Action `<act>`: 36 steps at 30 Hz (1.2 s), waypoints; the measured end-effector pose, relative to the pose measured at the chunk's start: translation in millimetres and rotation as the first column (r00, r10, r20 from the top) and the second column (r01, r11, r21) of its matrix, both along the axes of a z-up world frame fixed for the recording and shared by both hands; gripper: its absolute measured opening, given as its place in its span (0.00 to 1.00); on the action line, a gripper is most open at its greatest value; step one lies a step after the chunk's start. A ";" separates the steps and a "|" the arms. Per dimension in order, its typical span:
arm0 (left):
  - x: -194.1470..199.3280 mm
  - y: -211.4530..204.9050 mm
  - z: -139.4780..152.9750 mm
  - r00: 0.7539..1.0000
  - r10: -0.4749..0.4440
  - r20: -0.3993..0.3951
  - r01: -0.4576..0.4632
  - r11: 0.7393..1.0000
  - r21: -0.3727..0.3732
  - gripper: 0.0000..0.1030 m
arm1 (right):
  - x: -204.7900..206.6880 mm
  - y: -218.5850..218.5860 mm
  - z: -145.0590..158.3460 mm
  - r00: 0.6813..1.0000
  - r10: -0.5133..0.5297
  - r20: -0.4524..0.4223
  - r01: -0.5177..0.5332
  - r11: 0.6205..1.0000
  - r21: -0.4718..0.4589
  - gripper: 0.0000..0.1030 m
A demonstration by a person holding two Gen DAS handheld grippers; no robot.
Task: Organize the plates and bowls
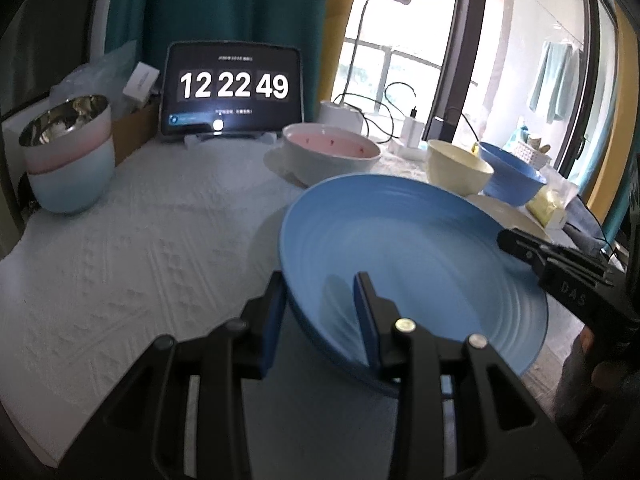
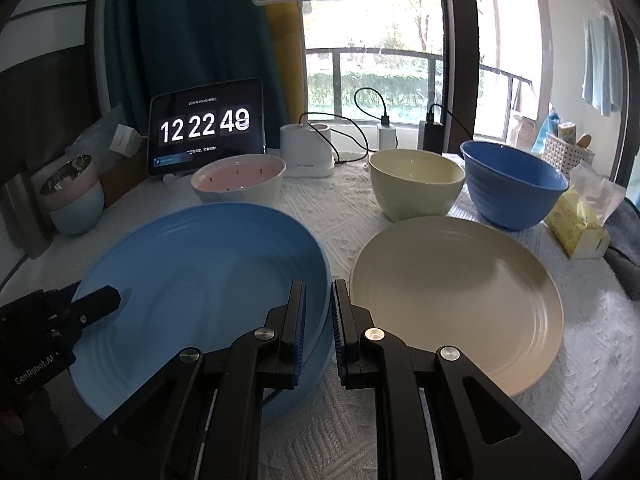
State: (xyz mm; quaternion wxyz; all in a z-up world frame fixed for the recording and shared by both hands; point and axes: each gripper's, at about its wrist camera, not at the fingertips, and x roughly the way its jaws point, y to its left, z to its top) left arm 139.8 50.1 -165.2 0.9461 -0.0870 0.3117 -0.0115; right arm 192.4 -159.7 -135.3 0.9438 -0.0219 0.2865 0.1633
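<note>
Blue plate — empty, tilted | left gripper and right gripper jaws pinching its rim

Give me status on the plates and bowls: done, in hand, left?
Done: two cups nested at far left. In hand: blue plate, left gripper and right gripper each clamping a rim. Left: cream plate, pink bowl, cream bowl, blue bowl all separate.

Cream plate mostly hidden behind blue plate, tablet small print unreadable, yellow packet at tabletop's right edge blurred
</note>
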 end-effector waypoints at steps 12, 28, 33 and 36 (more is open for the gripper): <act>6.6 -4.5 -3.4 0.999 0.006 -0.040 -0.005 1.000 0.022 0.36 | 8.7 -1.2 -5.0 0.999 0.000 -0.050 0.001 1.000 0.015 0.17; 6.0 -2.4 0.7 0.999 0.030 -0.027 -0.030 0.999 0.015 0.44 | 6.9 -6.7 -3.4 0.999 -0.007 -0.046 0.009 0.999 0.037 0.18; 2.3 -4.9 6.5 0.999 0.037 -0.002 -0.037 0.999 0.007 0.45 | 6.4 -12.0 -2.6 0.999 -0.016 -0.043 0.018 0.999 0.044 0.18; -1.2 -9.0 12.0 0.999 0.040 0.026 -0.041 0.999 0.021 0.45 | 5.6 -16.1 -2.1 0.999 -0.023 -0.040 0.025 0.999 0.048 0.18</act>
